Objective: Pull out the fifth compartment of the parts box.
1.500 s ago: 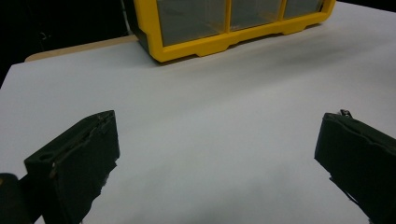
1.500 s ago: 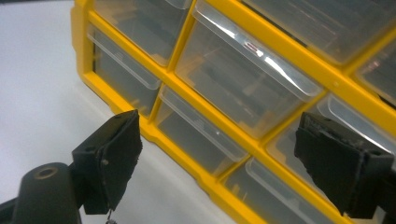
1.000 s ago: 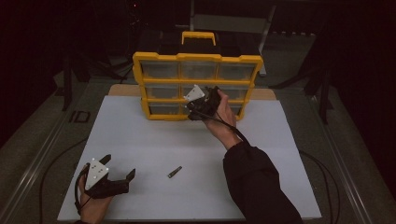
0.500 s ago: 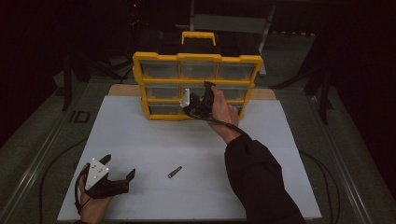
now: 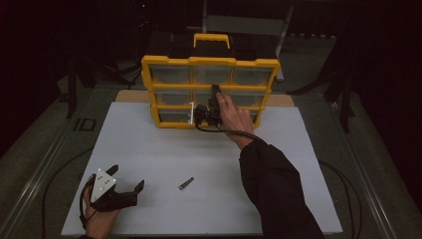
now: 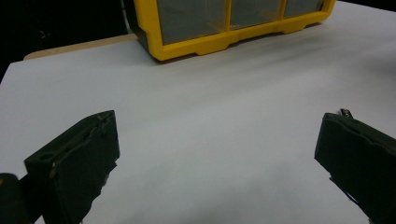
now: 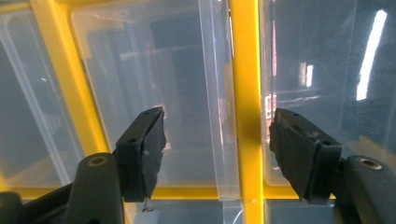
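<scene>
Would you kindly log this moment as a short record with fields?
Surface: white table top
Cabinet: yellow plastic organiser with clear drawers, upright at the far edge
Loose item: small dark metal piece lying on the table top
Right gripper: open, jaws turned on edge, straddling a clear drawer's handle tab
Left gripper: open, low over the near left corner

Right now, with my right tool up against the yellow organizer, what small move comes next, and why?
Probably ease the right tool forward and close it. Its jaws stand open on either side of a clear drawer's pull tab on the yellow organizer, so closing should grip it for pulling.
</scene>
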The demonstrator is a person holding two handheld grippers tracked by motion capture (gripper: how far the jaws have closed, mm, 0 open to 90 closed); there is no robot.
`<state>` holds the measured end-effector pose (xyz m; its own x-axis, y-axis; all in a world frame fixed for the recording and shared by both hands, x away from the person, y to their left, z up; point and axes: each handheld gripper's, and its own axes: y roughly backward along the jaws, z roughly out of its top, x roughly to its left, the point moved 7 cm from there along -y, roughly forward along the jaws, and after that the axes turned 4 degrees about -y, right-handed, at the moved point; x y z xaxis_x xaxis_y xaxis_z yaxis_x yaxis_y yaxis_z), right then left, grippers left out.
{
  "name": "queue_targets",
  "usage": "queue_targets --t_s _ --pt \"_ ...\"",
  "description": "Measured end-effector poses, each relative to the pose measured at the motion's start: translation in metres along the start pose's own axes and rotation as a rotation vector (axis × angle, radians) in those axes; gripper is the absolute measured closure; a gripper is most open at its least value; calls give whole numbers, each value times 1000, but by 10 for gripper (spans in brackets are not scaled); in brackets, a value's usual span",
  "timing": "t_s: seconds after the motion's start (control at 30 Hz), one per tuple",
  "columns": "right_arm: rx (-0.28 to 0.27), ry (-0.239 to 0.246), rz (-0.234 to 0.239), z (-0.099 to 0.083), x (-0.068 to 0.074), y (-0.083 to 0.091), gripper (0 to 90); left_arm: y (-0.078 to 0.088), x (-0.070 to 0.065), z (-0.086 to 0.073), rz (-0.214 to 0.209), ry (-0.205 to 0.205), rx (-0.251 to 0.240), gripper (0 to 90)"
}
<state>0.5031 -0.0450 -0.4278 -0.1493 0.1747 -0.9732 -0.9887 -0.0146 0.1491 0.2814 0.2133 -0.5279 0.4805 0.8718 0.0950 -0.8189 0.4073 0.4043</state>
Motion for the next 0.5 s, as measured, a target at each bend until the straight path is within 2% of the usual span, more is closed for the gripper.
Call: queue_targets --t_s 0.07,0.23,0.5 --pt "-5 30 -33 -1 1 -1 371 0 0 0 0 -1 1 5" --pt "-8 75 -61 -3 1 -5 420 0 0 0 0 0 2 5" --pt "-10 106 -131 -4 -1 -4 463 0 0 0 -1 -1 4 5"
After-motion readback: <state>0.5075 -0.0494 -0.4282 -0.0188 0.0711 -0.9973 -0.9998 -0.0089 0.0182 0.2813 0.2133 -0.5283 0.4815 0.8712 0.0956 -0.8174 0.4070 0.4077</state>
